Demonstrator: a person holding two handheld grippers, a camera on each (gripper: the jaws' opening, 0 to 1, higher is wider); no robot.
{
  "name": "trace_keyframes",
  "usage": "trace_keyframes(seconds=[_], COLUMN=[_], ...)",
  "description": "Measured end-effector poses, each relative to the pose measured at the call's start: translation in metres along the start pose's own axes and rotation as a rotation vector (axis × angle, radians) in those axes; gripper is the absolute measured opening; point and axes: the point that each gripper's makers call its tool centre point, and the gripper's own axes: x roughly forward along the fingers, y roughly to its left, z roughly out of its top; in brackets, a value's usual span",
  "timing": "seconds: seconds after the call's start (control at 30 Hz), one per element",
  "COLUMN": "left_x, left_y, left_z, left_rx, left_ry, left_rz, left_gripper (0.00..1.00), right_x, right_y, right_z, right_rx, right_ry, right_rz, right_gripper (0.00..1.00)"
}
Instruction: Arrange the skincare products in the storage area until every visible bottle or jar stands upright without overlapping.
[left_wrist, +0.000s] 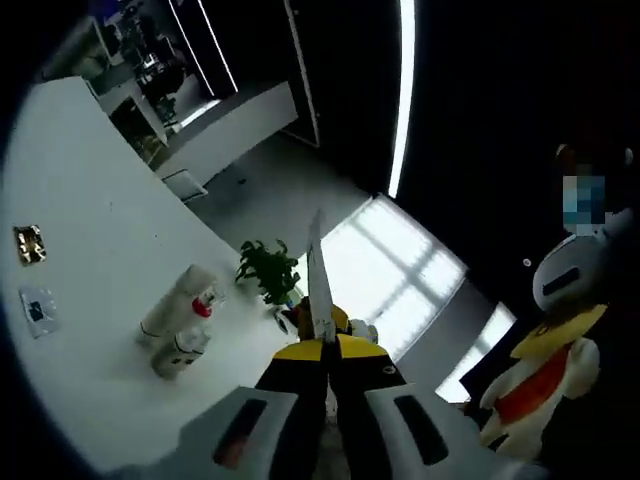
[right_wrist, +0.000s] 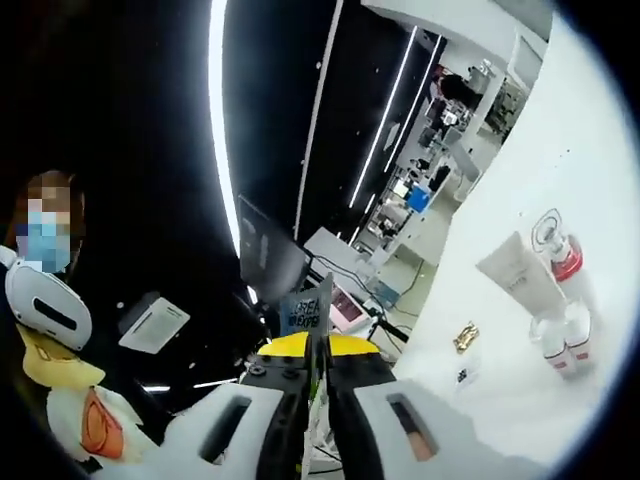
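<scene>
A white table (left_wrist: 90, 300) fills the left of the left gripper view, with wide bare surface around a small cluster at lower centre: a white tube (left_wrist: 178, 300) and a red-capped bottle (left_wrist: 188, 345), seemingly lying over. A potted plant (left_wrist: 268, 268) stands just right of them near the table's edge. In the right gripper view, the products (right_wrist: 548, 290) sit at right. The left gripper (left_wrist: 320, 300) and right gripper (right_wrist: 320, 320) both have jaws pressed together, holding nothing.
</scene>
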Motion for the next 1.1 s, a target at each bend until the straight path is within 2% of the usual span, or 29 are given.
trace_keyframes(seconds=[0.07, 0.17, 0.23, 0.37, 0.43, 0.57, 0.67, 0.8, 0.9, 0.97, 1.0, 1.1], left_x=[0.001, 0.002, 0.002, 0.001, 0.001, 0.000, 0.000, 0.004, 0.006, 0.005, 0.004, 0.002], left_y=[0.002, 0.004, 0.006, 0.009, 0.011, 0.018, 0.024, 0.022, 0.018, 0.017, 0.018, 0.025], left_z=[0.003, 0.007, 0.007, 0.017, 0.019, 0.017, 0.012, 0.011, 0.013, 0.009, 0.000, -0.014], left_rx=[-0.013, -0.018, -0.021, -0.033, -0.033, -0.028, -0.014, 0.025, 0.049, 0.049, 0.044, 0.039], left_ry=[-0.020, -0.034, -0.040, -0.084, -0.088, -0.072, -0.050, -0.027, -0.026, 0.005, 0.052, 0.103], left_rz=[0.002, 0.004, 0.010, 0.014, 0.023, 0.049, 0.087, 0.108, 0.100, 0.084, 0.085, 0.110], left_gripper=[0.00, 0.00, 0.00, 0.00, 0.00, 0.00, 0.00, 0.00, 0.00, 0.00, 0.02, 0.12], right_x=[0.003, 0.000, -0.001, -0.006, -0.008, -0.011, -0.012, -0.013, -0.014, -0.015, -0.015, -0.016], right_y=[0.007, 0.001, -0.001, -0.004, -0.002, 0.000, 0.016, 0.022, 0.017, 0.017, 0.018, 0.016], right_z=[-0.011, -0.017, -0.019, -0.029, -0.031, -0.026, -0.021, -0.020, -0.018, -0.016, -0.016, -0.015], right_rx=[0.052, 0.073, 0.106, 0.126, 0.129, 0.131, 0.142, 0.134, 0.137, 0.150, 0.149, 0.140], right_ry=[0.010, -0.011, -0.029, -0.021, -0.027, -0.052, -0.071, -0.070, -0.082, -0.088, -0.088, -0.089], right_rz=[0.030, 0.014, 0.008, -0.005, -0.007, -0.003, 0.075, 0.087, 0.058, 0.060, 0.059, 0.048], right_gripper=[0.18, 0.12, 0.13, 0.10, 0.08, 0.04, 0.01, 0.01, 0.01, 0.01, 0.01, 0.01])
